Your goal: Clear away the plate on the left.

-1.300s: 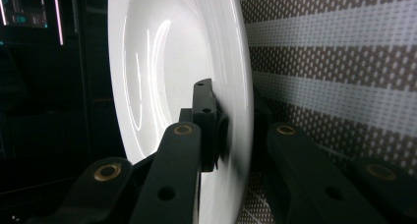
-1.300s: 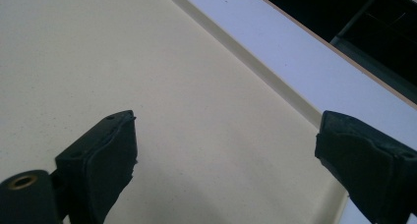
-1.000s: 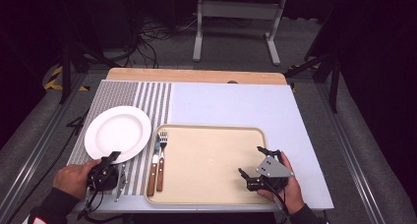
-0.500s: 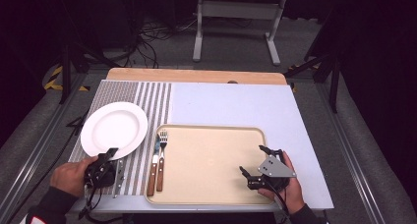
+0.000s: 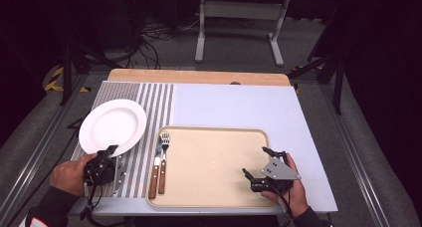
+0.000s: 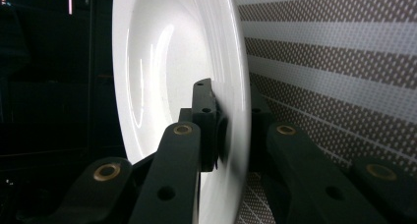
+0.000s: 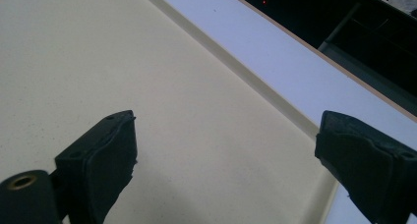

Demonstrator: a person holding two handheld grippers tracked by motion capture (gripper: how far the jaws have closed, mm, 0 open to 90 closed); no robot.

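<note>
Left gripper [image 5: 102, 162] clenched on near rim of plate [image 5: 112, 126], plate lying up-left over the striped mat [image 5: 154, 102], left of the tray [image 5: 214, 162]. Right gripper [image 5: 263, 168] released (well apart, over tray's right edge).

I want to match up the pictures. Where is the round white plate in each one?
High view: the round white plate lies at the left on the striped placemat, its near rim in the left gripper.
Left gripper view: it stands edge-on at centre-left, rim pinched between the black fingers.
Right gripper view: not in it.
Shared landmark: the striped placemat, also at right in the left gripper view.
</note>
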